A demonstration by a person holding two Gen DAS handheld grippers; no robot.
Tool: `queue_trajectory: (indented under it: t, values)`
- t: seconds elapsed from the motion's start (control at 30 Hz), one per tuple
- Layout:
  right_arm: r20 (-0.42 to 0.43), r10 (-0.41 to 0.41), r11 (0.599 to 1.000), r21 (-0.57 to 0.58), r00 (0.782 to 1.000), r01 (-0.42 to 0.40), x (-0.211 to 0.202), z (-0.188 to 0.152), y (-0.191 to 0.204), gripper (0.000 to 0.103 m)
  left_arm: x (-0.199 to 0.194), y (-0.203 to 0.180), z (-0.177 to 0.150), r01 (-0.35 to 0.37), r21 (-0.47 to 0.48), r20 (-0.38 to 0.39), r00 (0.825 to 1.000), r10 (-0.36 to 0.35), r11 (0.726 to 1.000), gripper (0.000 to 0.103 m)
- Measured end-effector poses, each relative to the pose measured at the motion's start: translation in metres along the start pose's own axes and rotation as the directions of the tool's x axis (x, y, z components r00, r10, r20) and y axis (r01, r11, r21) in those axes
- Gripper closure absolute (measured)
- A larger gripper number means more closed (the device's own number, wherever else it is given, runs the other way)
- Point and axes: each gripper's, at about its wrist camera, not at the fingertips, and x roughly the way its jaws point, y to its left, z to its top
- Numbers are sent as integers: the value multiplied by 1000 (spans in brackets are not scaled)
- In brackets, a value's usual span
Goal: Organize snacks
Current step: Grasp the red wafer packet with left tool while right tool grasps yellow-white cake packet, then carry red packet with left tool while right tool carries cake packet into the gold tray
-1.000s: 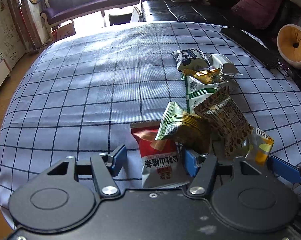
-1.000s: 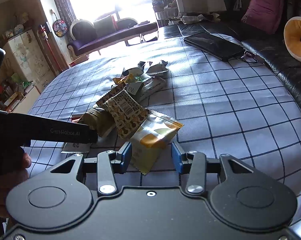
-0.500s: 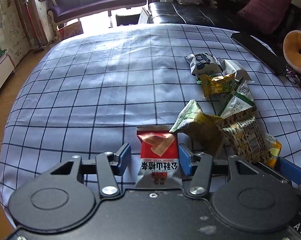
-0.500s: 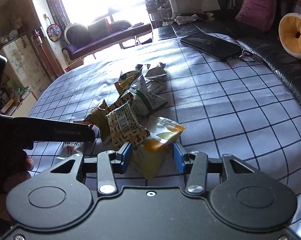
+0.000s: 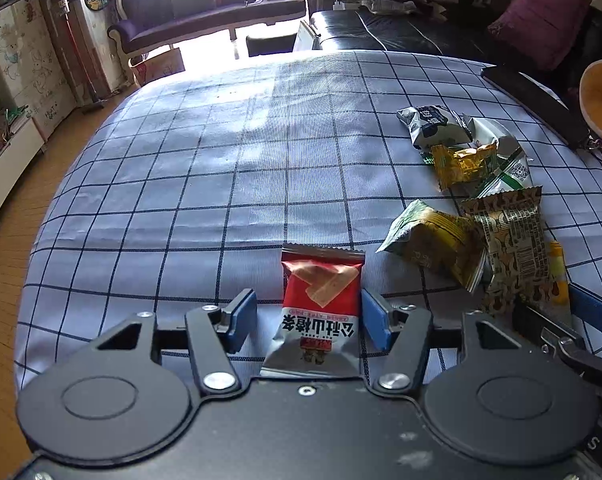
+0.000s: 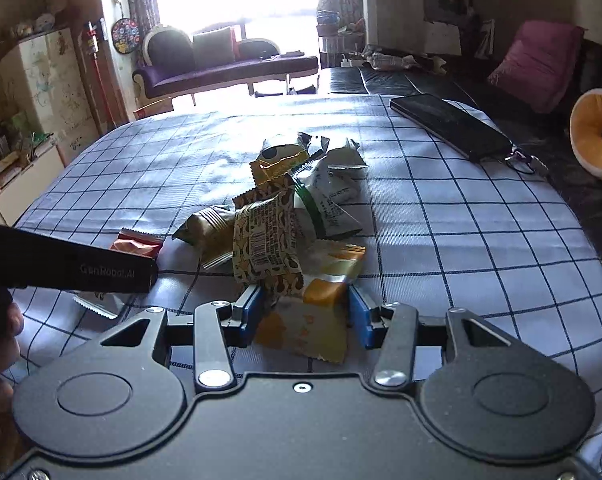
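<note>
Two grippers, one packet between each pair of jaws

My left gripper (image 5: pixel 309 318) is opening around one red packet (image 5: pixel 320 304) on the checked counter (image 5: pixel 221 160); my right gripper (image 6: pixel 305 316) is closing around one yellow packet (image 6: pixel 313 312). About six packets pile up (image 5: pixel 469 184) at two o'clock.

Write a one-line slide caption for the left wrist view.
Left gripper, jaws opening, straddles a red snack packet on the checked tablecloth, apart from the snack pile.

Your widest open room is the checked tablecloth (image 5: pixel 205 168) left of and beyond the red packet (image 5: pixel 321 300). To your right, the snack heap (image 5: pixel 469 200) blocks passage; past it, a black phone (image 6: pixel 449 126) guards the far right edge.
</note>
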Motion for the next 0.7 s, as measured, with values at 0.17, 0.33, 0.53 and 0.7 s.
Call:
queue_trajectory:
  t: [0.17, 0.33, 0.53, 0.7]
  values:
    - [-5, -84, 994, 72, 996, 85, -10, -4, -31, 51, 1, 3, 0, 17, -10, -3, 1000, -17, 1000, 41]
    - [-8, -119, 985, 129, 993, 119, -14, -4, -52, 50, -1, -2, -4, -7, 11, 20, 1000, 7, 1000, 41]
    - [1, -148, 987, 69, 989, 147, -2, 0, -41, 46, -1, 2, -2, 20, 6, 5, 1000, -20, 1000, 42]
    - [10, -140, 987, 79, 990, 139, -5, 1, -44, 59, -5, 9, 0, 50, -12, 8, 999, -50, 999, 67]
